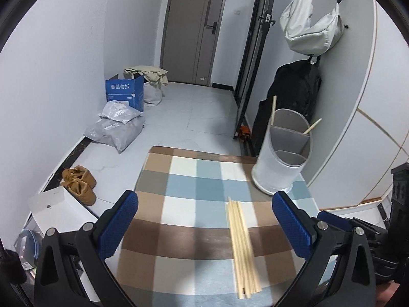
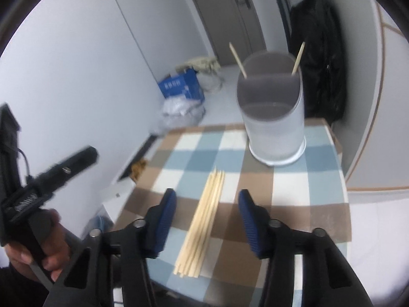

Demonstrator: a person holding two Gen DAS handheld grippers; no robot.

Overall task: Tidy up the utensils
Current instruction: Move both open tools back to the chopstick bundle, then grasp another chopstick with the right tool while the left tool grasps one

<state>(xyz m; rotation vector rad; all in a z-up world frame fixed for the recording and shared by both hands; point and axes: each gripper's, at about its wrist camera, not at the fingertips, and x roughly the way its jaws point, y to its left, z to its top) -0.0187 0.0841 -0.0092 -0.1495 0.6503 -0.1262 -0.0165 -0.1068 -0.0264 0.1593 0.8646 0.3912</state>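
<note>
My right gripper (image 2: 207,220) hangs unclenched astride the chopsticks bundle (image 2: 202,226), touching nothing | my left gripper (image 1: 204,226) gapes empty | beyond, on the checked cloth (image 2: 294,194), the divided holder (image 2: 274,117) keeps two sticks.

Pale bare-wood chopsticks (image 2: 202,226) lie on a matt checked cloth (image 1: 179,204); at one o'clock, a frosted plastic holder (image 2: 274,117); blue ribbed rubbery pads (image 1: 120,226).
</note>
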